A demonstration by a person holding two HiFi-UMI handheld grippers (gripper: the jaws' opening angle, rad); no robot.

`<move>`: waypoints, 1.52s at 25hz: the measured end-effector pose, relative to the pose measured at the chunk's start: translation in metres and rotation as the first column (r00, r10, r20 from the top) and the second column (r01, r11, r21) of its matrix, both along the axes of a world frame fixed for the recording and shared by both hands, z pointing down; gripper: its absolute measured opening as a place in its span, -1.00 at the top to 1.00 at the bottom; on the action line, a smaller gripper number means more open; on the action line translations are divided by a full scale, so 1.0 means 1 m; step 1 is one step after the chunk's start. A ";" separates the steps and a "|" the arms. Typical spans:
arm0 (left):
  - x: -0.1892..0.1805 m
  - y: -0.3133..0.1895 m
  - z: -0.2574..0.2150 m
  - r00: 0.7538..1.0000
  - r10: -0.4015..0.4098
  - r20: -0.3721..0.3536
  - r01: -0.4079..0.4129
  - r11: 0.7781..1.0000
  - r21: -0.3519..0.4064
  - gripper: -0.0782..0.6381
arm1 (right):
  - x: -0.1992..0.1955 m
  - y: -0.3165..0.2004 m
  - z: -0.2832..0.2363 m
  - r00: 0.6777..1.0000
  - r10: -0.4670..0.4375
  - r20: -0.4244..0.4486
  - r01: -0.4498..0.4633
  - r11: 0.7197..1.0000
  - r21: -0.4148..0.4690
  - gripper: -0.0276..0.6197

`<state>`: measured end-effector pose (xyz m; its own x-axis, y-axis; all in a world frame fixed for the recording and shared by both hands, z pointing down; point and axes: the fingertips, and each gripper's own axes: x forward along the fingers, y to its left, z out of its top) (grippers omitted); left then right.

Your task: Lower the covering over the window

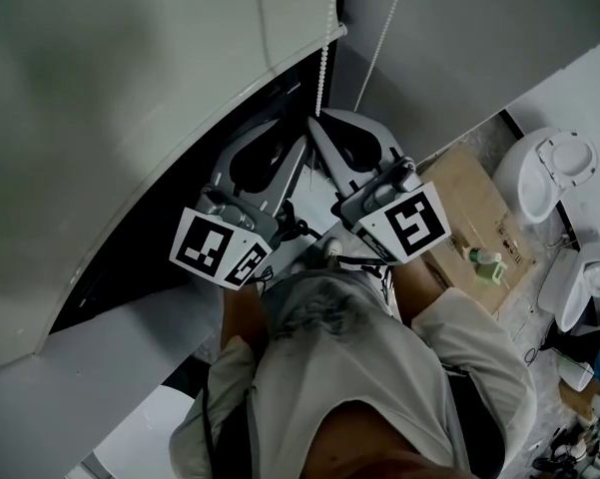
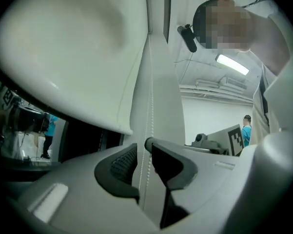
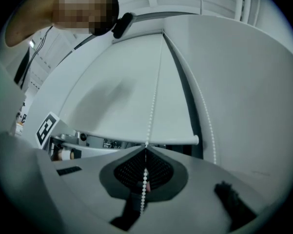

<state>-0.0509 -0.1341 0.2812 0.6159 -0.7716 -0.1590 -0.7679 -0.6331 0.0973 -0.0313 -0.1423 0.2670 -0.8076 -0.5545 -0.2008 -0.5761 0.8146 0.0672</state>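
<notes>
A white roller blind (image 1: 130,78) covers the upper part of the window, and its bottom bar (image 3: 136,139) hangs above the dark open part (image 1: 170,228). A white bead chain (image 1: 324,58) drops beside the blind to both grippers. My right gripper (image 1: 316,125) is shut on the bead chain (image 3: 153,106), which runs straight into its closed jaws (image 3: 146,150). My left gripper (image 1: 280,163) sits just below and to the left. It stands open, with the chain (image 2: 148,106) passing loosely between its parted jaws (image 2: 142,147). A second strand (image 3: 205,116) hangs free to the right.
A cardboard box (image 1: 469,218) with a green bottle (image 1: 486,262) on it stands on the floor at right, beside white toilets (image 1: 549,173). A pale sill (image 1: 110,342) runs below the window. Another person in blue (image 2: 246,128) stands far off.
</notes>
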 end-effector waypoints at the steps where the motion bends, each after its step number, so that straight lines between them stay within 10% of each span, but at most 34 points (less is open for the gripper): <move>1: -0.001 0.000 0.001 1.000 -0.003 -0.003 0.003 1.000 -0.003 0.49 | -0.002 -0.001 0.006 1.000 -0.001 -0.016 0.000 1.000 -0.010 0.86; 38: 0.010 -0.027 -0.025 1.000 0.001 -0.020 0.000 1.000 0.030 0.73 | -0.027 0.000 0.128 0.987 -0.009 -0.159 -0.028 0.972 -0.233 0.86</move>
<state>-0.0405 -0.1610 0.2562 0.6127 -0.7661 -0.1941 -0.7658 -0.6362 0.0935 -0.0581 -0.1423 0.3947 -0.8130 -0.5786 0.0649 -0.5812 0.8131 -0.0333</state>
